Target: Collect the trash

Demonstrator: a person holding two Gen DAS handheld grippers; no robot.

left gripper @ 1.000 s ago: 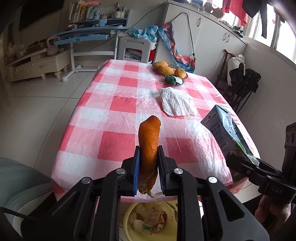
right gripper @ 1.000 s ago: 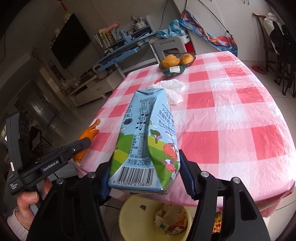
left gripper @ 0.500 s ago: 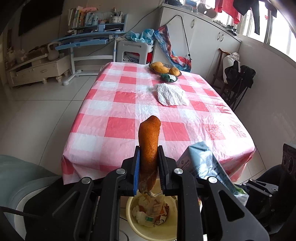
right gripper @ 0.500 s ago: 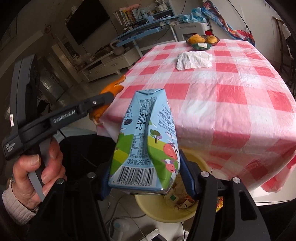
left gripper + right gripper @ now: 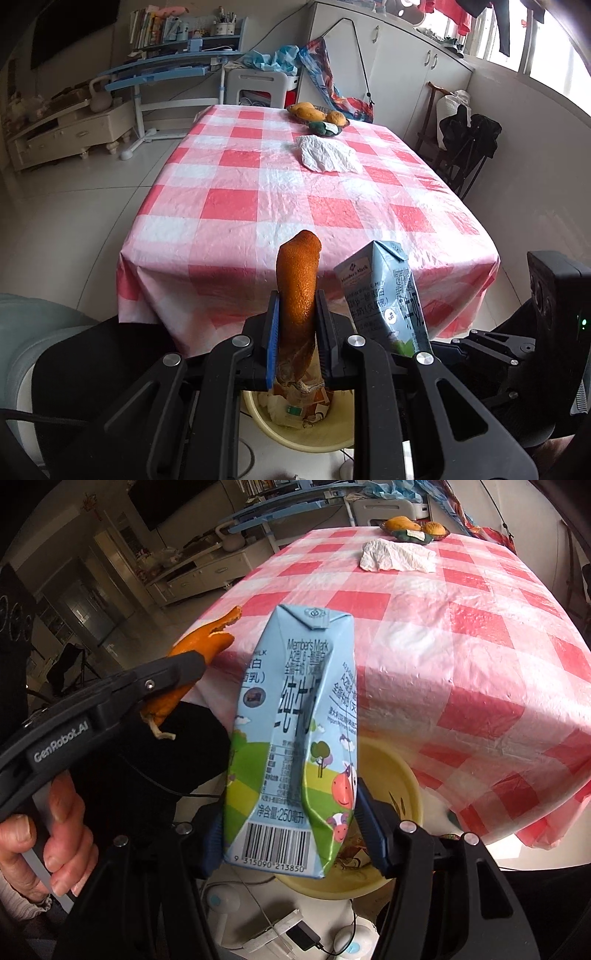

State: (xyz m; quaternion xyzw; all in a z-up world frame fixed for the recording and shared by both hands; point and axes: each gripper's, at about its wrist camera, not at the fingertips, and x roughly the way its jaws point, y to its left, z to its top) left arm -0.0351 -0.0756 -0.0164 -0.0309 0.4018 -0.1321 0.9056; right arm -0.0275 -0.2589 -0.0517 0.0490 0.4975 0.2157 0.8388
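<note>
My left gripper is shut on a long strip of orange peel that stands up between its pads. Below it on the floor sits a pale yellow bin with trash inside. My right gripper is shut on a light blue milk carton, dented and held barcode end toward the camera, above the same yellow bin. The orange peel and the left gripper's finger sit just left of the carton. In the left wrist view the milk carton hangs right of the peel.
A table with a red-and-white checked cloth stands just beyond the bin. A crumpled white plastic bag lies on it, with a fruit bowl at the far end. A person's hand holds the left gripper. Cables and small devices lie on the floor.
Both grippers have drawn back from the table's edge and now hang over the yellow bin. The carton has swung in close beside the peel. Both grips are unchanged.
</note>
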